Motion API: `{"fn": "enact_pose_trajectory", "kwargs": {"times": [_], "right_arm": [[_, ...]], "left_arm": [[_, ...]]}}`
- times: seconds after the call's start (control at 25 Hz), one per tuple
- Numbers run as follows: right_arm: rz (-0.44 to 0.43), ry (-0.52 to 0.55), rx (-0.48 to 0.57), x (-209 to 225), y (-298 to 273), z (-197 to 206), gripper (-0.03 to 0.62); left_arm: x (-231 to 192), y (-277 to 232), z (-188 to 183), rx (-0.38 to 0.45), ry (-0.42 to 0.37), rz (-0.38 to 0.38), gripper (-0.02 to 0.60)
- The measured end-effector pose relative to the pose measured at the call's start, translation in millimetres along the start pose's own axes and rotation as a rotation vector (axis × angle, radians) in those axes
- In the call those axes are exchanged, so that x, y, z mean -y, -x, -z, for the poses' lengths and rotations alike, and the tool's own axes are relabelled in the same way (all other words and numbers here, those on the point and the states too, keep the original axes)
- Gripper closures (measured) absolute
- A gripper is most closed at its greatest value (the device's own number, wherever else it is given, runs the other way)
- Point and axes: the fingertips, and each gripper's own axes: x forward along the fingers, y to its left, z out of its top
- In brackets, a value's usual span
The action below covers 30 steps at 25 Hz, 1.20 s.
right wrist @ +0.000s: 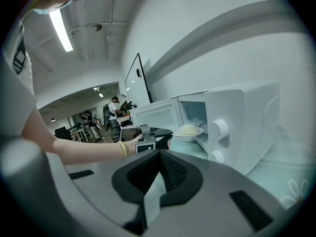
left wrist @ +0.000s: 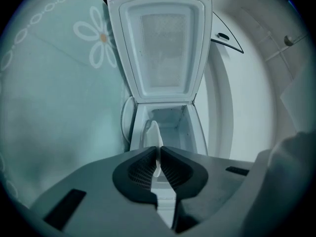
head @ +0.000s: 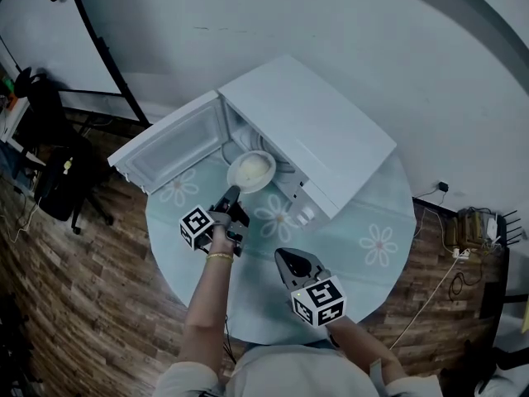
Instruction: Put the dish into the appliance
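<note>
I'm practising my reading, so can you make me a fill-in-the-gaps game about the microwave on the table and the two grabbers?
1. The microwave has its door swung ____.
2. The left gripper pinches the dish by its ____.
3. The right gripper has its jaws together and holds ____.
4. The tablecloth is printed with white ____.

Missing words: open; rim; nothing; flowers.

The appliance [head: 322,131] looks smooth and white, the dish [head: 233,174] smooth, the table cover [head: 372,222] matt, the floor [head: 99,288] wood-grained.
</note>
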Motion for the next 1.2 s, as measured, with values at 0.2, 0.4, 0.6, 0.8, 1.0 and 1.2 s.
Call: {"fn": "enact_pose_trajectory", "kwargs": {"times": [0.2, 0.4, 0.6, 0.8, 1.0, 1.2], "right_arm": [[0.003, -0.014, -0.007, 10, -4, 2, 0.589], [0.001, -0.023, -0.014, 15, -7, 5, 0.589], [-0.002, -0.032, -0.018, 22, -11, 5, 0.589], [-0.003, -0.04, -0.02, 29, -15, 5, 0.589], [-0.005, -0.042, -0.028, 35, -17, 6, 0.589], [-0.005, -0.04, -0.034, 37, -19, 7, 0.589]], "left_arm": [[-8, -16, -3, 0.0, -0.015, -0.014, 0.551], [-11, -30, -2, -0.001, -0.011, -0.028, 0.551], [-16, -47, -3, 0.0, -0.002, -0.049, 0.551], [-19, -66, -5, -0.013, -0.013, -0.076, 0.551], [-22, -84, -4, -0.028, -0.032, -0.097, 0.551], [-27, -99, 1, -0.05, -0.049, -0.125, 0.552]]}}
